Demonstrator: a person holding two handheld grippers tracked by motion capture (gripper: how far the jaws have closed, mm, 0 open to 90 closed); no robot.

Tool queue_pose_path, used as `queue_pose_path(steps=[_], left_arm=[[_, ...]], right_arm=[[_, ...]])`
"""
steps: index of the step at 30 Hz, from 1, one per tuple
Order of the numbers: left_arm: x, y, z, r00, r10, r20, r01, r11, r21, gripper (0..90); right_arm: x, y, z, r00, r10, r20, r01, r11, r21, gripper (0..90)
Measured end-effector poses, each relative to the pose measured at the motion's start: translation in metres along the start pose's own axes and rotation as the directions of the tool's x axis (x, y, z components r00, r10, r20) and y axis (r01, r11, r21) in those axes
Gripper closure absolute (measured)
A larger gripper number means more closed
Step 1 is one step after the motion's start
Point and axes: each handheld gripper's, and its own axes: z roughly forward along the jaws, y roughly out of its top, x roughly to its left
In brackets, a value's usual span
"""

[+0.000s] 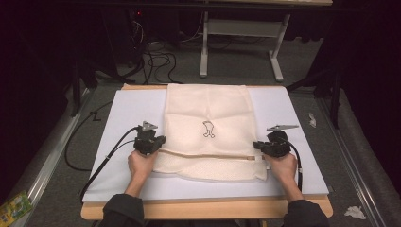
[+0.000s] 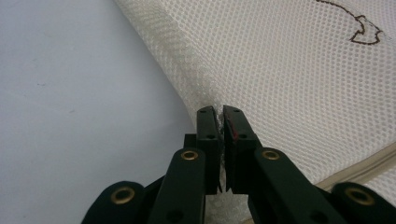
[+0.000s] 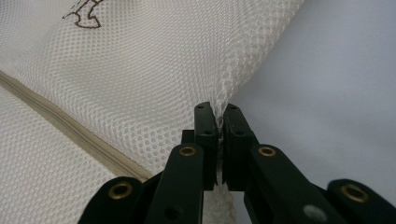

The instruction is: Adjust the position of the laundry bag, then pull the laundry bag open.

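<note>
Bare white sheet (image 1: pixel 127 113) flanks the mesh bag (image 1: pixel 208 113) on both sides, open to passage. Each gripper (image 1: pixel 161 144) (image 1: pixel 257 145) occupies one bag edge.

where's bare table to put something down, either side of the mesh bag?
Bare white mat left of the mesh bag, and right of it out to the mat's edge. A strip runs along the near edge too. Crowded where the left gripper and right gripper pinch the bag's sides.
</note>
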Motion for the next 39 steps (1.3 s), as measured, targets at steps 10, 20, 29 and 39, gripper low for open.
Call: queue_pose_path(steps=[10, 20, 29, 39], left_arm=[[-0.003, -0.006, 0.003, 0.9997, 0.020, -0.015, -0.020, 0.9997, 0.017, 84.1], [-0.002, -0.007, 0.004, 0.9994, 0.027, -0.020, -0.027, 0.9994, 0.020, 79.1], [-0.003, -0.010, 0.004, 0.9996, 0.025, -0.011, -0.025, 0.9997, 0.006, 68.5], [-0.014, -0.019, -0.023, 0.9972, 0.072, -0.020, -0.073, 0.9949, -0.070, 47.1]], right_arm=[[-0.007, -0.003, 0.005, 0.9998, 0.020, 0.000, -0.020, 1.000, 0.006, 86.7], [-0.008, -0.004, 0.010, 0.9990, 0.044, 0.002, -0.044, 0.999, 0.017, 76.1], [-0.004, -0.006, 0.006, 0.9961, 0.087, 0.012, -0.088, 0.996, 0.029, 48.4], [-0.002, -0.012, -0.001, 0.9913, 0.131, 0.016, -0.131, 0.990, 0.042, 44.8]])
